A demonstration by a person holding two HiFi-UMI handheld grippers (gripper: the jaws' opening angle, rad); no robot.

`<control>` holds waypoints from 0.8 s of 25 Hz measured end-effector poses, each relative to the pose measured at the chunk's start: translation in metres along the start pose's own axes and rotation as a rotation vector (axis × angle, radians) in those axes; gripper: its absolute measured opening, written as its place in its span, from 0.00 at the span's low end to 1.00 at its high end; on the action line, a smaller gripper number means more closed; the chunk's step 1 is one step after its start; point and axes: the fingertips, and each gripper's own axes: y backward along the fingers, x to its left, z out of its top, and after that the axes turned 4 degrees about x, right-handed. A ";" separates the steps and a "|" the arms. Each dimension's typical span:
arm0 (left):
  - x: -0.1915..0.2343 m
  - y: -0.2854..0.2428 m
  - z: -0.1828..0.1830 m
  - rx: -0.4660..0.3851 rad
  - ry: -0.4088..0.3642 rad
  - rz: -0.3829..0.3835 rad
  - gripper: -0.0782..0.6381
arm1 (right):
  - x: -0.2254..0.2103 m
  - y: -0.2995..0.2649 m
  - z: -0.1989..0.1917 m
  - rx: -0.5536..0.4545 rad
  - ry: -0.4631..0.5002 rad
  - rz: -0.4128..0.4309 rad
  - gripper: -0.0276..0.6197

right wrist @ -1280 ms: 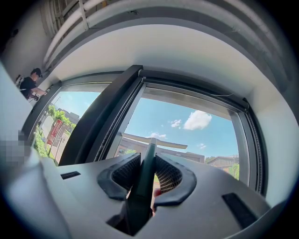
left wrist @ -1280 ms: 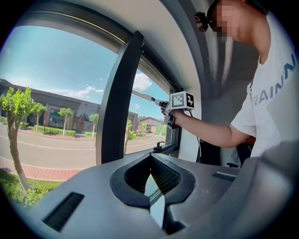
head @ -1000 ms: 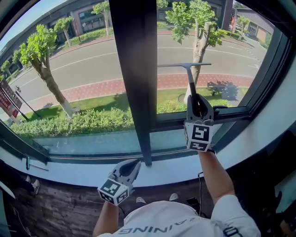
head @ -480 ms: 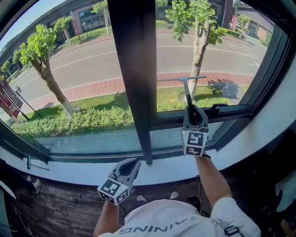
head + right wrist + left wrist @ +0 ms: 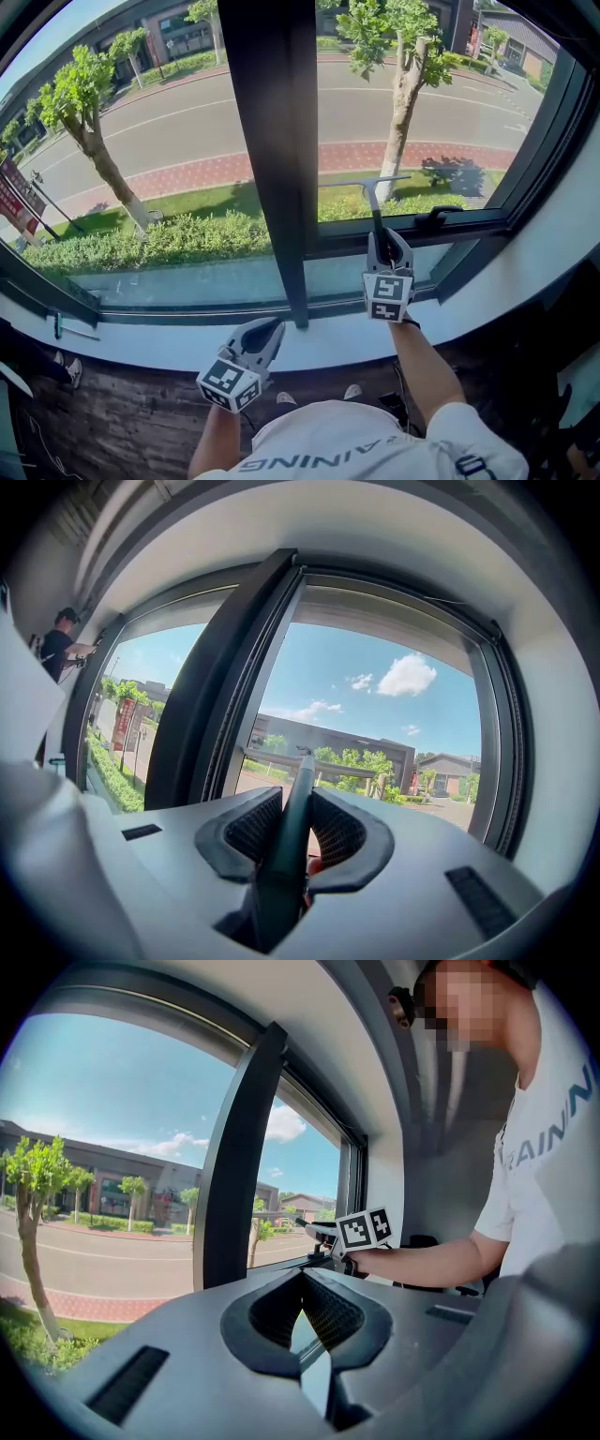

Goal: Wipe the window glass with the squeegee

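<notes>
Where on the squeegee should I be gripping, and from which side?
Grip the squeegee by its long handle, coming from below on the room side, as the right gripper does now, shut on it. The blade runs crosswise at the top by the glass, leaving the handle as the free part.

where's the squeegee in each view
Head view: squeegee right of centre, standing up from the right claw.
Left gripper view: squeegee small, mid-frame.
Right gripper view: squeegee bottom centre, handle clamped between the jaws.
Shared landmark: dark window post, left of the squeegee in all three.
</notes>
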 end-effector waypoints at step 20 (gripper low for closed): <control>0.003 0.001 -0.006 0.022 0.014 0.010 0.13 | 0.022 -0.010 -0.093 0.181 -0.042 0.043 0.19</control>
